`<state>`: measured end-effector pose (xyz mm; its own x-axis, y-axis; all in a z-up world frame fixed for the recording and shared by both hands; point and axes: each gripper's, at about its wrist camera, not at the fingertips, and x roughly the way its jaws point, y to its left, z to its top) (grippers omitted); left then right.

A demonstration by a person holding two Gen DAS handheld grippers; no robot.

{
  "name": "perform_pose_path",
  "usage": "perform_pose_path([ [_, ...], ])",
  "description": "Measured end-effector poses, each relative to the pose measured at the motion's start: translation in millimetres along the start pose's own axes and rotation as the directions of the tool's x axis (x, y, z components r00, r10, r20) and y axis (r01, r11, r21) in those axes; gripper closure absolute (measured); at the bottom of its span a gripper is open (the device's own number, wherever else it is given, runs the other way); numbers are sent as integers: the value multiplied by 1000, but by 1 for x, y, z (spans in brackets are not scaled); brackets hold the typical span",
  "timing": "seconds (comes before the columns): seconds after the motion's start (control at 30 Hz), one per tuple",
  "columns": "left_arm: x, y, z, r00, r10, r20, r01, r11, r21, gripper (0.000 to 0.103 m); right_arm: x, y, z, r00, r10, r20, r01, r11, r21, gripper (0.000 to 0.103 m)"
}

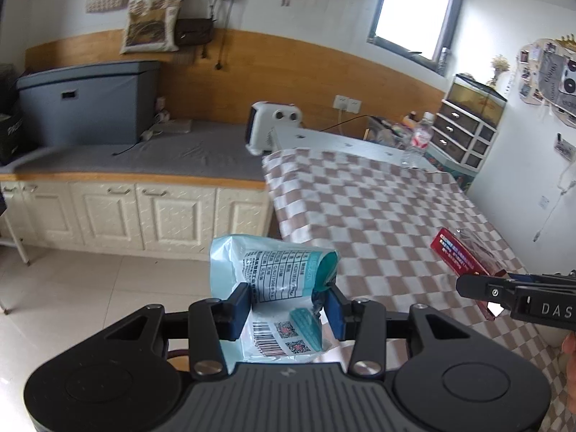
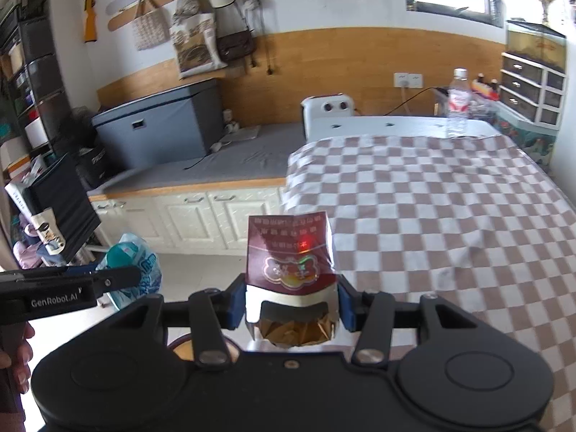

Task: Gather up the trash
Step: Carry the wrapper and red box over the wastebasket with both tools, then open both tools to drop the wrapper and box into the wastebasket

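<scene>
My left gripper [image 1: 288,306] is shut on a crumpled light-blue plastic wrapper [image 1: 273,273] with a printed table, barcode and QR codes; its blue pads press both sides. The same wrapper [image 2: 133,270] shows at the left of the right wrist view, behind the left gripper's black fingers [image 2: 118,277]. My right gripper [image 2: 291,304] is shut on an opened dark-red cigarette pack [image 2: 291,252] with gold foil at its torn end. That red pack [image 1: 464,255] also appears at the right edge of the left wrist view. Both are held in the air near the checkered table's corner.
A table with a brown-and-white checkered cloth [image 2: 432,216] fills the right side; a clear water bottle [image 2: 458,104] stands at its far end. A white cabinet bench [image 1: 136,212] with a grey storage box [image 1: 86,104] and a white heater [image 1: 277,122] runs along the wall. Tiled floor [image 1: 90,295] lies below.
</scene>
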<state>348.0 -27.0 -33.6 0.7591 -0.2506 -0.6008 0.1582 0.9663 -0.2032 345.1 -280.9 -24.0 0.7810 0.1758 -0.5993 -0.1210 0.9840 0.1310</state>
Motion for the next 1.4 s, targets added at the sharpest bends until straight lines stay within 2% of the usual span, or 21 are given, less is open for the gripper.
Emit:
perform_pose_path([
  [0.23,6,56,-14,998,40,-50,-42,998,-44,58,36,52,-11,997,43,-69,-44,999,-19,53],
  [0.43,21,102,-27,991,69,-112,-79,993,-86,58,78,90,-24,985,71,-158,-76,997,-32,52],
  [0.63,46,139,-39,979,81,-189,-105,987,-123,58,124,114,-39,962,86,-258,-98,995,-33,52],
  [0.8,77,168,-53,959,87,-271,-133,979,-157,58,168,127,-54,933,88,-348,-106,994,-33,52],
  [0.93,104,186,-69,937,86,-340,-157,970,-187,58,206,135,-68,901,91,-424,-114,993,-29,52],
  [1.03,126,194,-84,913,79,-399,-172,964,-204,58,235,139,-82,872,91,-481,-116,993,-22,52],
  [1.4,188,215,-131,833,54,-551,-218,947,-237,58,338,149,-131,725,120,-679,-114,992,54,51],
])
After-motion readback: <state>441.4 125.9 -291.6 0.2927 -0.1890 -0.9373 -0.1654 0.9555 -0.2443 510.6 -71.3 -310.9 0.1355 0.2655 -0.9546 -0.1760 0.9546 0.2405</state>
